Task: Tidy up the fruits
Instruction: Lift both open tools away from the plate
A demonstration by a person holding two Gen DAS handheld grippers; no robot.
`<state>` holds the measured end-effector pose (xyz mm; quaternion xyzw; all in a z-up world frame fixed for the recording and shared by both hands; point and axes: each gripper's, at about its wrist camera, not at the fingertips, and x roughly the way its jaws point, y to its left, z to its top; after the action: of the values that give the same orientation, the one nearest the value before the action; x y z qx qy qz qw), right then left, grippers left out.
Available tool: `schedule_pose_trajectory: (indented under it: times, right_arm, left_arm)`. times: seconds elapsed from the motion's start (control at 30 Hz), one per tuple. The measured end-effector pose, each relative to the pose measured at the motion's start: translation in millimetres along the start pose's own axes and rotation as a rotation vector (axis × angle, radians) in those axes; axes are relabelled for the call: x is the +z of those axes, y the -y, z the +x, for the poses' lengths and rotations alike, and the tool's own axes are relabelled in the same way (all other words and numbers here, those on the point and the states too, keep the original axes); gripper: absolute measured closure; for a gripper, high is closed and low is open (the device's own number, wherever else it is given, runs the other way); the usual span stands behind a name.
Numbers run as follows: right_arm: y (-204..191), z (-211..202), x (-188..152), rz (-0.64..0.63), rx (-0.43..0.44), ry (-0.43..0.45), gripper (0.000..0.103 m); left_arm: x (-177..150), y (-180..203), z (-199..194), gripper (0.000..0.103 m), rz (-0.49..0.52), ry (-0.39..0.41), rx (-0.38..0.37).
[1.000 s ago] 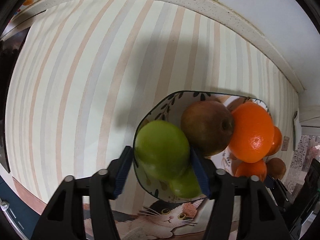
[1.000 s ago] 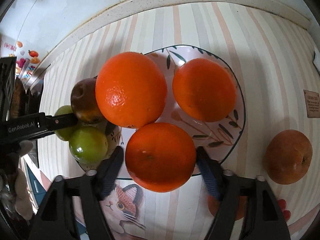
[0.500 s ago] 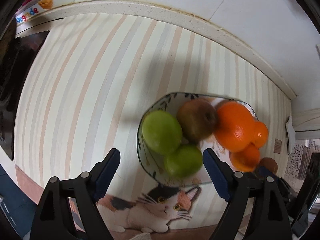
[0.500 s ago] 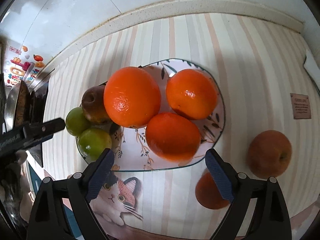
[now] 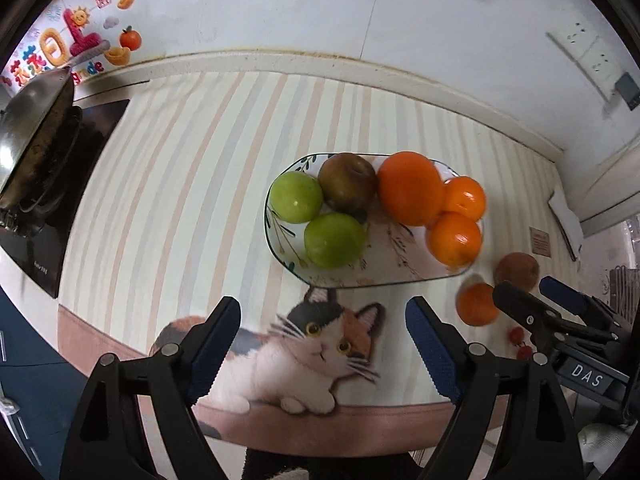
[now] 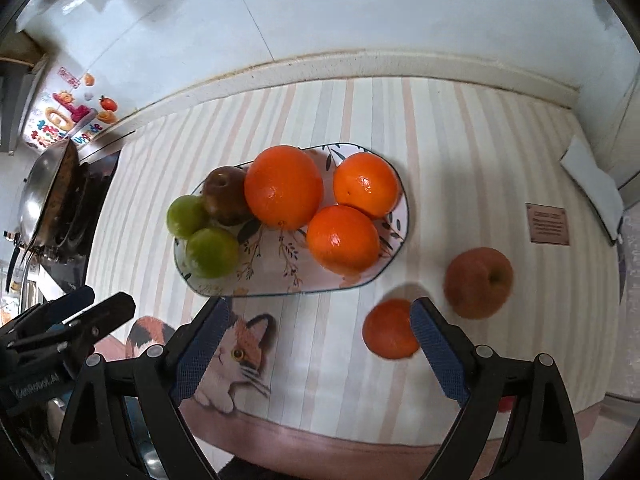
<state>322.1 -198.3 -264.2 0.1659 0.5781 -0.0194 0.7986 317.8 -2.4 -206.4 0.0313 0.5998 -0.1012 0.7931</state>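
Striped mat [image 6: 460, 152] cut off at the near edge. Oval plate [image 6: 280, 276] lying left-right mid-mat, holding six fruits. Left gripper [image 5: 322, 340] and right gripper [image 6: 320, 340] both spread wide, empty. Loose apple [image 6: 478, 280], stem rightward; loose orange [image 6: 390, 330] partly hidden behind a finger.

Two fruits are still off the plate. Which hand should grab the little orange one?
Probably the right gripper. It is open and empty, and the small orange lies just beside its right finger. The left gripper, also open, sits farther over, by the green fruit end of the plate.
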Motion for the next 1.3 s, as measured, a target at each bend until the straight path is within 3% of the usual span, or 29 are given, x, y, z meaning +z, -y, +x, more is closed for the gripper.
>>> schedule_pose_trajectory:
  times: [0.37, 0.77, 1.03, 1.3]
  right_arm:
    - [-4, -81, -33, -0.049, -0.02, 0.147, 0.008]
    - [-10, -150, -56, -0.064, -0.015, 0.251, 0.008]
    - [-7, -155, -62, -0.047, 0.004, 0.246, 0.008]
    - [62, -111, -48, 0.137, 0.05, 0.128, 0.008]
  left_arm:
    - [-28, 17, -62, 0.019, 0.018, 0.135, 0.01]
    - [-44, 26, -98, 0.019, 0.024, 0.191, -0.004]
    - [-51, 29, -95, 0.019, 0.015, 0.173, -0.006]
    - [-42, 53, -49, 0.019, 0.026, 0.076, 0.022]
